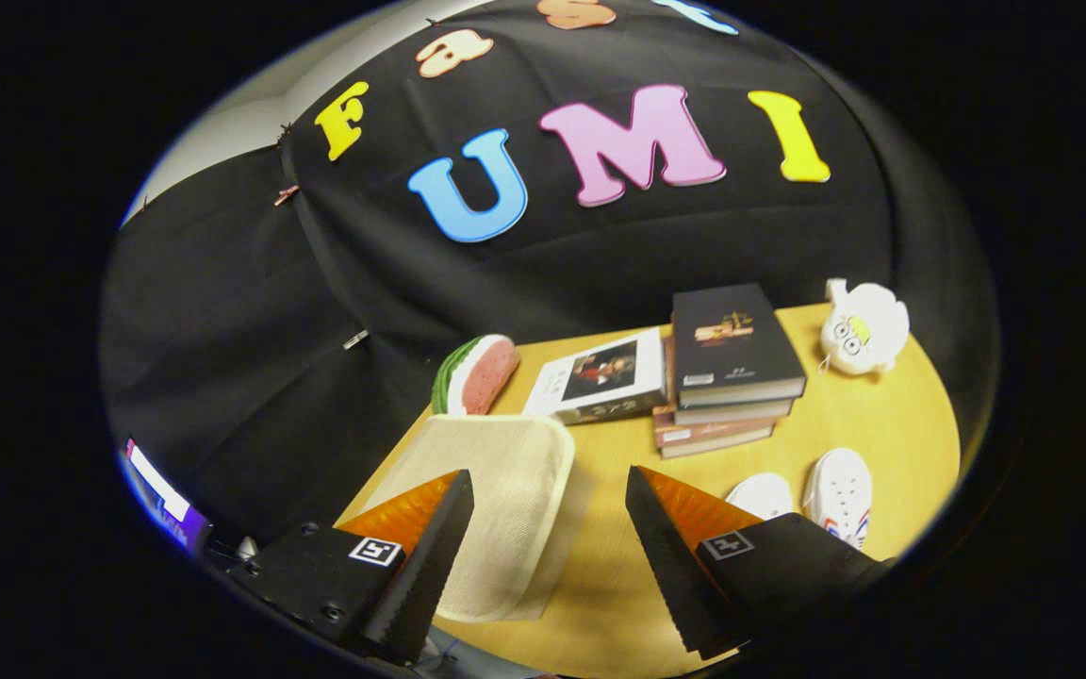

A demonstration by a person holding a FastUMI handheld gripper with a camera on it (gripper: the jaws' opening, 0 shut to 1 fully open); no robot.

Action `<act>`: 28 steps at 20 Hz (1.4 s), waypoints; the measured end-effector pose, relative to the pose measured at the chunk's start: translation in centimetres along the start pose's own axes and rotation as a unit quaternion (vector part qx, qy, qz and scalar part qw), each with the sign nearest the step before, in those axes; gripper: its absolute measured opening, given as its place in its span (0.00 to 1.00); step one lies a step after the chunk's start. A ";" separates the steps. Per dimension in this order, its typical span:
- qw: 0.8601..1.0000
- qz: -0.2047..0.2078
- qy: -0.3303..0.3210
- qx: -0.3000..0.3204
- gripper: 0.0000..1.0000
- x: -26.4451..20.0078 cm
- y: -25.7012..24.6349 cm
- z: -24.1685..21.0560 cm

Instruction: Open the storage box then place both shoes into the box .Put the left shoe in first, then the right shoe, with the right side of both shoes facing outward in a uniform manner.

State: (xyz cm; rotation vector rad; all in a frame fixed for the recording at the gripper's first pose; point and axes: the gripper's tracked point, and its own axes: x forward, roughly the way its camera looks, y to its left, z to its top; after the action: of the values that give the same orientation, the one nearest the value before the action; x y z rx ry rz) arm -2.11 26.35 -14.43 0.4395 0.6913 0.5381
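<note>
Clutter is spread along the far part of the wooden table (868,415): a watermelon-slice toy (477,374) at the far left corner, a flat book with a picture cover (600,377) beside it, then a stack of books (727,372) topped by a dark one, and a white plush toy (865,327) at the far right. The cream storage box (505,500) is seen with its lid closed, lying at the table's left edge, just ahead of the left finger and partly hidden behind it. Both white shoes (821,490) are set side by side near the right edge, just beyond the right finger; the nearer one is partly covered by that finger. The book stack is placed between the shoes and the far wall, close to them. Bare tabletop is left between the box and the shoes, running forward to the picture-cover book. The left side of the table is bounded by the black cloth wall, and a lit screen (158,495) is seen low down beyond the table's left edge. The gripper (551,486) is held above the table with its fingers spread wide; nothing is held between them and nothing is touched.
</note>
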 end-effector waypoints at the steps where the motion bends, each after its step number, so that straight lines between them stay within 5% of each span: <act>1: 0.999 0.021 0.026 0.011 0.99 0.4 0.6 -1.4; 15: 0.957 0.122 0.206 0.166 0.94 4.2 3.3 -11.0; 17: 0.947 0.122 0.223 0.198 0.81 4.5 3.2 -11.4; 24: 0.911 0.120 0.264 0.295 0.59 3.9 3.2 -11.6; 27: 0.898 0.133 0.252 0.335 0.15 4.0 3.9 -11.1; 28: 0.898 0.140 0.249 0.334 0.15 3.8 4.0 -11.1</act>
State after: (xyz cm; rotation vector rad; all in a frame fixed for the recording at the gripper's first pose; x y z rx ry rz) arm -8.62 33.95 -21.75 1.0792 1.3309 0.6894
